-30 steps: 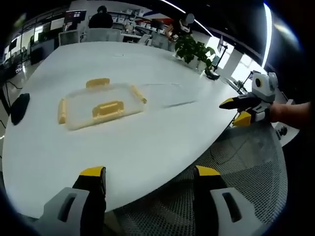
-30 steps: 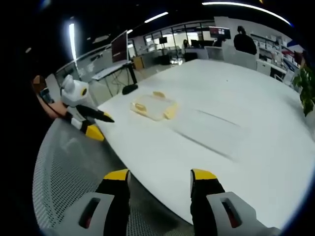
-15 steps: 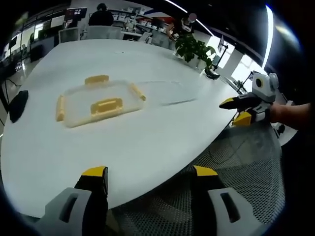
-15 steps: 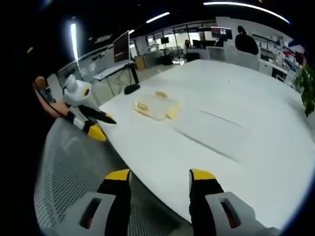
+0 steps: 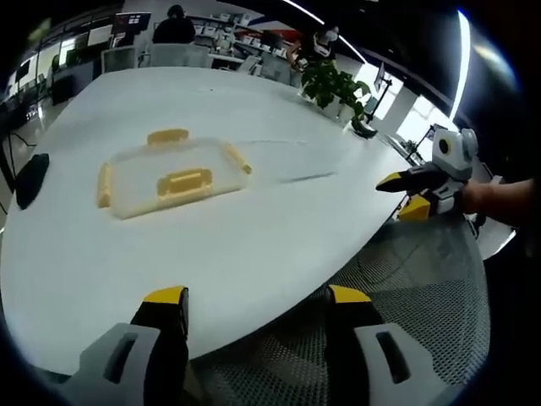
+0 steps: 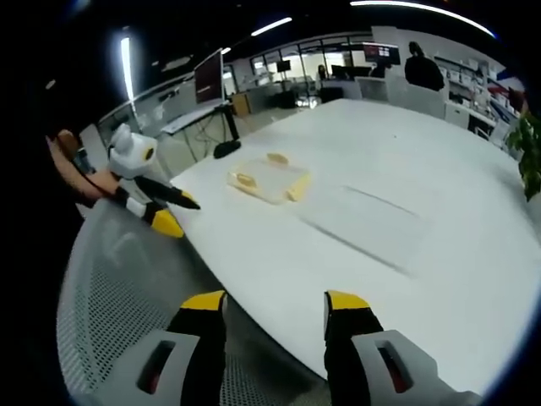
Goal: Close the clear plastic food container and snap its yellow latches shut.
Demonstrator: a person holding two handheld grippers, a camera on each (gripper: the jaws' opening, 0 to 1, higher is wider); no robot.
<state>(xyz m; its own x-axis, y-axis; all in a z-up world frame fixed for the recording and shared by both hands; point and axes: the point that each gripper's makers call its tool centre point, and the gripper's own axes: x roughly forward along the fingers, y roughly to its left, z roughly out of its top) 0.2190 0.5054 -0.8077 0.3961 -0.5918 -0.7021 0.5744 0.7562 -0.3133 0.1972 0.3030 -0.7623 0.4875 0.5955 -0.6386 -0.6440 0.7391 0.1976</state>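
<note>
lying at eleven o'clock from the empty, spread left tool (image 5: 254, 309), the clear plastic food container with yellow latches (image 5: 169, 178) sits well apart; the right tool (image 6: 275, 313), also spread, is farther.

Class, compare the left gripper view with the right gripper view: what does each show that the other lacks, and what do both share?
Left gripper view alone: a potted plant beyond the table and the right gripper. Right gripper view alone: a monitor and the left gripper. Shared: the white table, the clear plastic food container with yellow latches, and a mesh chair.
</note>
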